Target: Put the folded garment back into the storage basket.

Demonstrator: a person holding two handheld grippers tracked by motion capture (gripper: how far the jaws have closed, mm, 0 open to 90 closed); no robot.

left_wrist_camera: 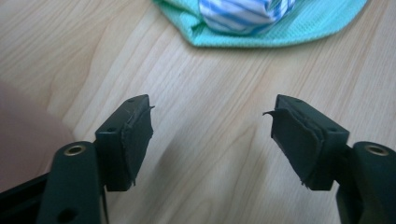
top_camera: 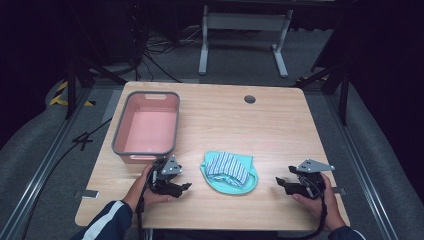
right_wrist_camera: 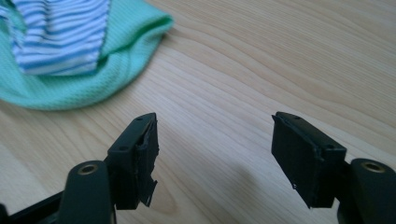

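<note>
While both jaws stand wide and empty, my left hand-held gripper (top_camera: 171, 181) and right hand-held gripper (top_camera: 295, 184) flank the folded cloths (top_camera: 229, 171) lying between them on the counter (top_camera: 280, 125), probably ready for pickup.

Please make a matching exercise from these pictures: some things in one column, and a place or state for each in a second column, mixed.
Column 1
1. pink bin
2. striped cloth
3. green cloth
4. left hand-held gripper

Column 2
a. lies on top of another cloth
b. jaws open, nothing between them
c. stands at the table's far left, empty
d. lies on the wood, under another cloth

Pairs: 1-c, 2-a, 3-d, 4-b
</note>
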